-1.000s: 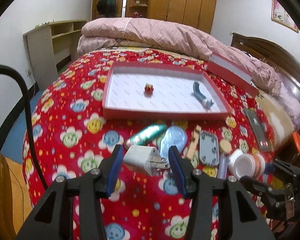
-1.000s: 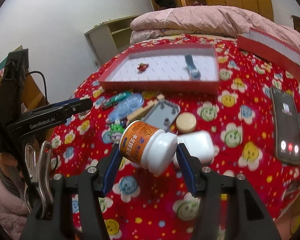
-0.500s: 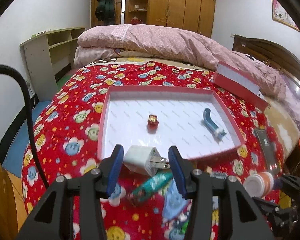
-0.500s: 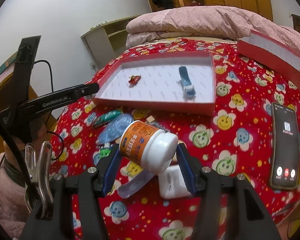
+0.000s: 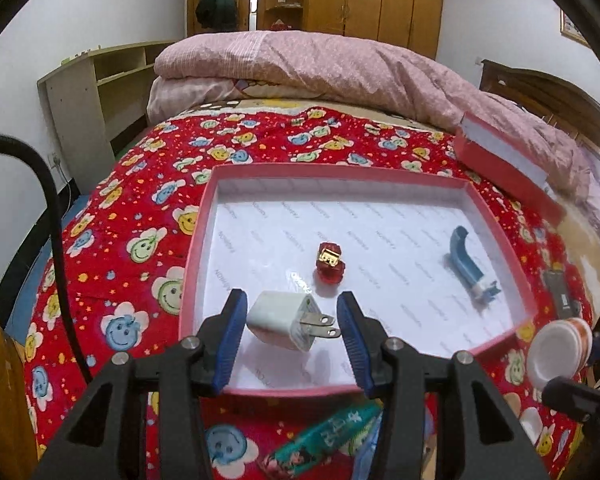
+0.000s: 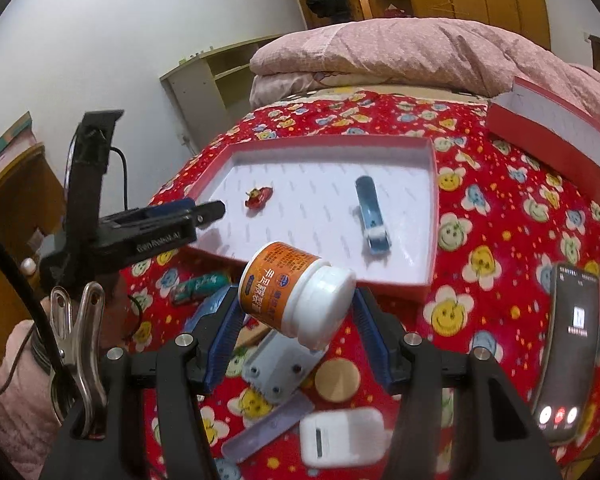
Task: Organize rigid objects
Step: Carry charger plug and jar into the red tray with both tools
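- Both grippers have advanced toward the red tray (image 5: 192,276) since the earlier frame.
- Left gripper (image 5: 291,322) — clamped on the white charger (image 5: 280,320), held above the tray's 6 o'clock edge.
- Right gripper (image 6: 298,308) — clamped on the orange jar (image 6: 288,284), short of the tray's near rim.
- Red trinket (image 5: 330,266) sits at tray centre; blue clip (image 5: 468,268) at 3 o'clock.
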`<state>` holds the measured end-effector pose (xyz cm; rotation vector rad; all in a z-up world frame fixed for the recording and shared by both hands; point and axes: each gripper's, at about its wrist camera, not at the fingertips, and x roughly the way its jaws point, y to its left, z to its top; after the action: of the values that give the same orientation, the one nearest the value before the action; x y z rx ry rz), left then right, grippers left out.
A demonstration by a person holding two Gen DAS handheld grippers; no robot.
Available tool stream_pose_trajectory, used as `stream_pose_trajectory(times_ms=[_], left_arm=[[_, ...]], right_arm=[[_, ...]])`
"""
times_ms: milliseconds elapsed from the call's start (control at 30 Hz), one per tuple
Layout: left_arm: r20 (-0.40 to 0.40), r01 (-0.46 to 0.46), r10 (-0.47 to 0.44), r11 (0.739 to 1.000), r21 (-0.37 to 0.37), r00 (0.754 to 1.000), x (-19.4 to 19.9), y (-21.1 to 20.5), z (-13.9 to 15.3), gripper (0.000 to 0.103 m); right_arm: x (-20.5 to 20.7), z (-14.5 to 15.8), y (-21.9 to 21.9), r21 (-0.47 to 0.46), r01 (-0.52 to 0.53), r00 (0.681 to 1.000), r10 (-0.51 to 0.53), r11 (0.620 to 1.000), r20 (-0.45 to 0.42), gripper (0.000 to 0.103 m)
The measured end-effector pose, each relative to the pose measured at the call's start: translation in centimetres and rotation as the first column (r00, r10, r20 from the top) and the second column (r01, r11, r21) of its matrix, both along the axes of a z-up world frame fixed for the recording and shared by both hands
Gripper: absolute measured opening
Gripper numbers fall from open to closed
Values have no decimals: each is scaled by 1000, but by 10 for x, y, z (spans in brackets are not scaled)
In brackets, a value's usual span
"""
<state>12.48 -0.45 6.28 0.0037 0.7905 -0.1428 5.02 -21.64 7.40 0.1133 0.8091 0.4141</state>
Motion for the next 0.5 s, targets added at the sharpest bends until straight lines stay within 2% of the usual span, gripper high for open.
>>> stream_pose_trajectory(times_ms=[167, 500], left_arm=[[-8, -6, 6, 1000, 7, 1000, 7, -1, -8, 49], [26, -6, 5, 1000, 24, 1000, 13, -6, -6, 50]], right_arm=[[13, -1, 4, -3, -4, 1000, 4, 1000, -1, 57], [46, -11, 8, 4, 7, 999, -7, 1000, -34, 57]])
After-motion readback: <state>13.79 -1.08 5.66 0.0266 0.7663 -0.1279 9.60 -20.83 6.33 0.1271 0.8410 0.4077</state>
